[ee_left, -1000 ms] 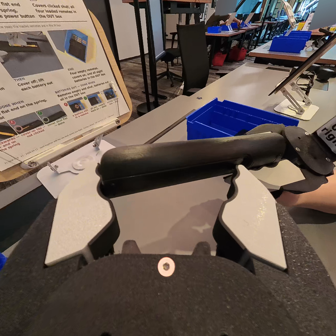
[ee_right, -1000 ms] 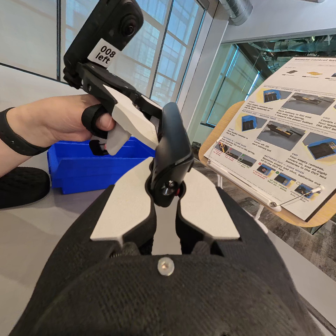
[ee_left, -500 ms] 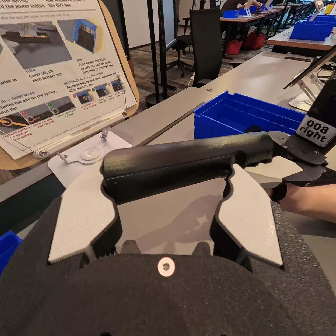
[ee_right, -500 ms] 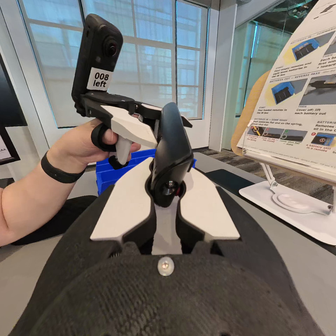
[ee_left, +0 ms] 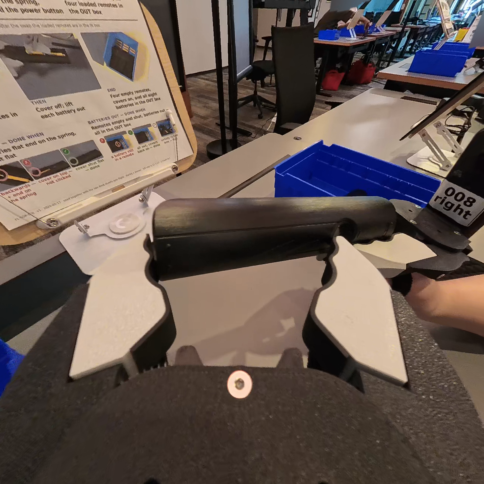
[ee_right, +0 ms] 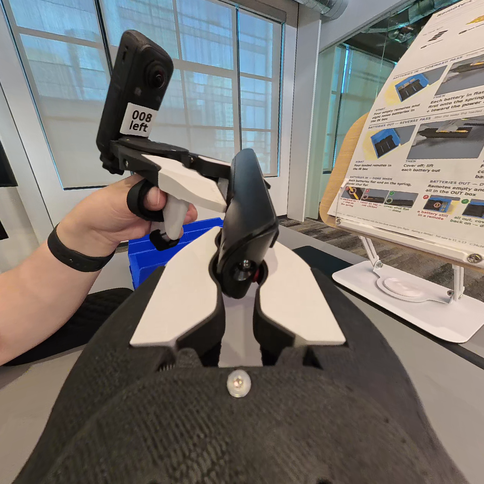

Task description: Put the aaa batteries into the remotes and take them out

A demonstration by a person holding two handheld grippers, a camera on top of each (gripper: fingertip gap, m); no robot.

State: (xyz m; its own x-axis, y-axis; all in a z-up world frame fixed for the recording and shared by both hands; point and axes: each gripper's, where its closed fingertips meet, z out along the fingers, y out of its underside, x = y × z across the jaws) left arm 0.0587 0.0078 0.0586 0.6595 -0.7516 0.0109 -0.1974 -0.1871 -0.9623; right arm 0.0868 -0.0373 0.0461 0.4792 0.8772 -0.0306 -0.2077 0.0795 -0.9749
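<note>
A black remote (ee_left: 262, 225) is held in the air over the grey table (ee_left: 235, 296) by both grippers. My left gripper (ee_left: 239, 251) grips it along its length: one fingertip is at its left end, the other in a notch near its right end. My right gripper (ee_right: 241, 262) is shut on the remote's near end (ee_right: 248, 222), which stands tilted in that view. The right gripper also shows in the left wrist view (ee_left: 419, 235) at the remote's right end. The left gripper shows in the right wrist view (ee_right: 193, 183). No batteries are visible.
A blue bin (ee_left: 353, 172) stands on the table behind the remote and shows in the right wrist view (ee_right: 157, 251). An instruction board (ee_left: 78, 104) on a white stand (ee_right: 419, 301) is close by. A black pad (ee_right: 78, 314) lies under the person's forearm.
Both grippers have swung around together with the remote and kept their hold. The remote has rolled a little, so its side seam now faces the left wrist camera.
</note>
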